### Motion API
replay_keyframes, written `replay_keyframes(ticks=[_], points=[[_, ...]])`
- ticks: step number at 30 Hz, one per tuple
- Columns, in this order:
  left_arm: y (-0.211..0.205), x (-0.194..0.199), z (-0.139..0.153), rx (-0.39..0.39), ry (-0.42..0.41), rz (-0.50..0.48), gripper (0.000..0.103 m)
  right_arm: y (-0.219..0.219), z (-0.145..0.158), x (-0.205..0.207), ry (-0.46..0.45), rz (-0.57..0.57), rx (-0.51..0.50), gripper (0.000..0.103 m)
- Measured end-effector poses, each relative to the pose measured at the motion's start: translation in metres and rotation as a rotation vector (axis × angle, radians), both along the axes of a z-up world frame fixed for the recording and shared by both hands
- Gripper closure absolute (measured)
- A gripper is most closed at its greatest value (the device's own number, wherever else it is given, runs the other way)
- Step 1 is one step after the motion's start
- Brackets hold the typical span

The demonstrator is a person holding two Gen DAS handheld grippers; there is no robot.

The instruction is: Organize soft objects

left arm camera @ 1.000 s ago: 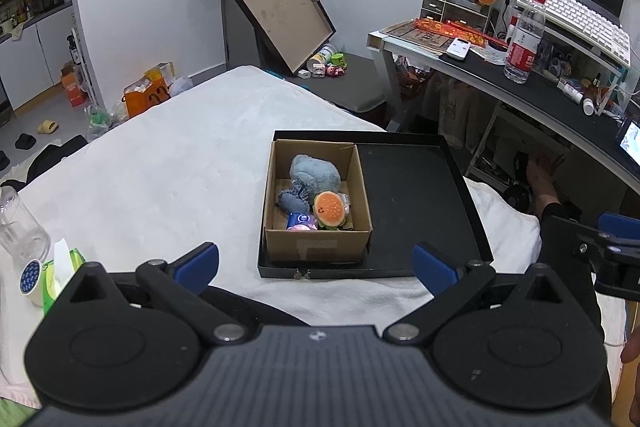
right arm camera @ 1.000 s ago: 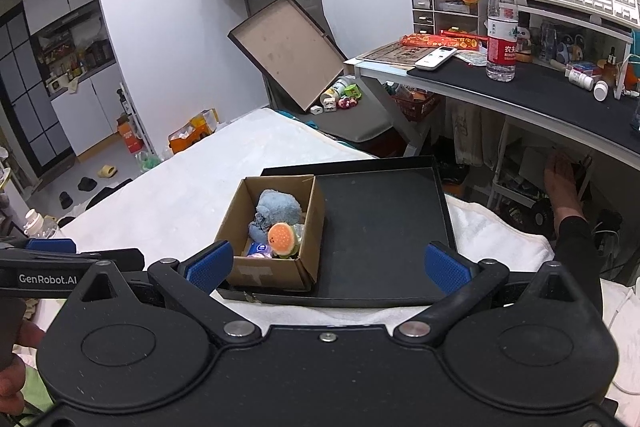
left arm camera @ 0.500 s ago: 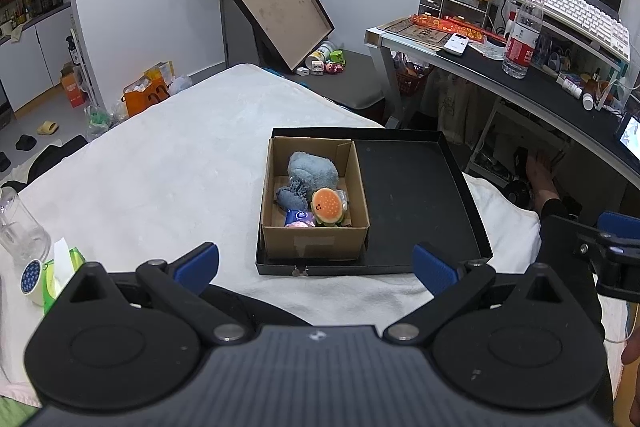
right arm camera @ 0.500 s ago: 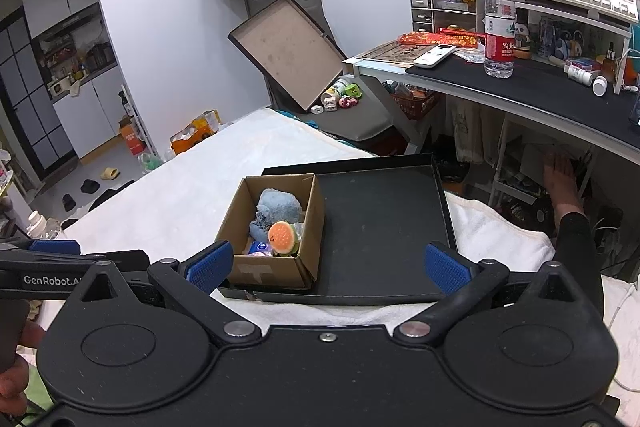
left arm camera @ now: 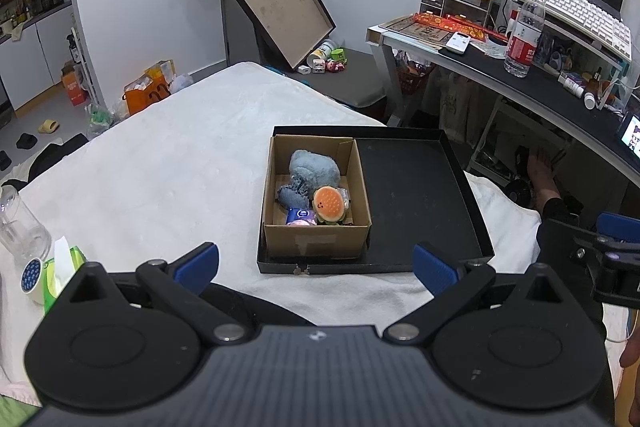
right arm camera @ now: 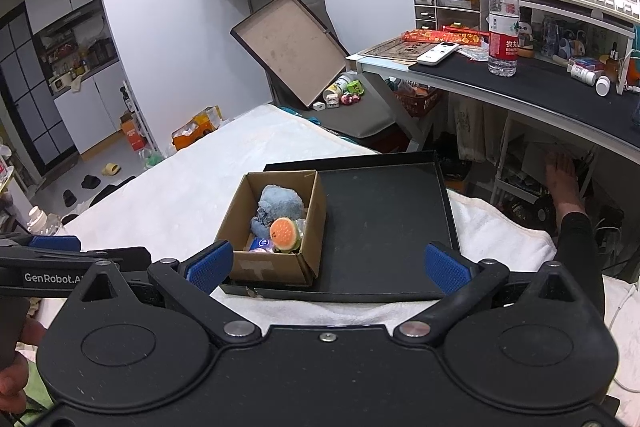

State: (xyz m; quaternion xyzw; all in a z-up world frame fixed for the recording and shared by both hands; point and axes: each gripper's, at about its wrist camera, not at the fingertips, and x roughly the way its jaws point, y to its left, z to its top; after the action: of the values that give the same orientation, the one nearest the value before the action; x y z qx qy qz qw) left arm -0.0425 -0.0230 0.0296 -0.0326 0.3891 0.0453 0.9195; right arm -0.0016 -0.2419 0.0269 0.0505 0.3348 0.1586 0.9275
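Observation:
A small cardboard box [left arm camera: 316, 241] sits in the left part of a shallow black tray [left arm camera: 416, 195] on a white bed cover. In it lie a blue-grey plush [left arm camera: 314, 169], an orange burger plush [left arm camera: 329, 205] and a small blue packet [left arm camera: 301, 215]. The box [right arm camera: 276, 267], the tray [right arm camera: 384, 219], the blue-grey plush [right arm camera: 280, 205] and the burger plush [right arm camera: 285, 234] also show in the right wrist view. My left gripper [left arm camera: 316, 263] is open and empty, held short of the tray's near edge. My right gripper [right arm camera: 328, 265] is open and empty, just before the tray.
A glass jar [left arm camera: 20, 223], a tape roll [left arm camera: 34, 275] and a green tissue pack [left arm camera: 64, 267] lie at the bed's left. A desk [left arm camera: 520, 79] with a water bottle [left arm camera: 524, 35] stands to the right. A tilted box lid [left arm camera: 280, 11] leans behind the bed.
Both grippers have drifted slightly; the box and tray sit a little differently in each view. Both grippers stay open and empty. Nothing in the box has moved.

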Motion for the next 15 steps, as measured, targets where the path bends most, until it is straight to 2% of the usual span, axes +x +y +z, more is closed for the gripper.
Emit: replay_keyframes(ticks=[15], points=[[0.0029,-0.0022,0.0001,-0.004,-0.006,0.004,0.001,-0.0002,-0.0001,-0.0017,-0.005,0.006,-0.004,0.000]])
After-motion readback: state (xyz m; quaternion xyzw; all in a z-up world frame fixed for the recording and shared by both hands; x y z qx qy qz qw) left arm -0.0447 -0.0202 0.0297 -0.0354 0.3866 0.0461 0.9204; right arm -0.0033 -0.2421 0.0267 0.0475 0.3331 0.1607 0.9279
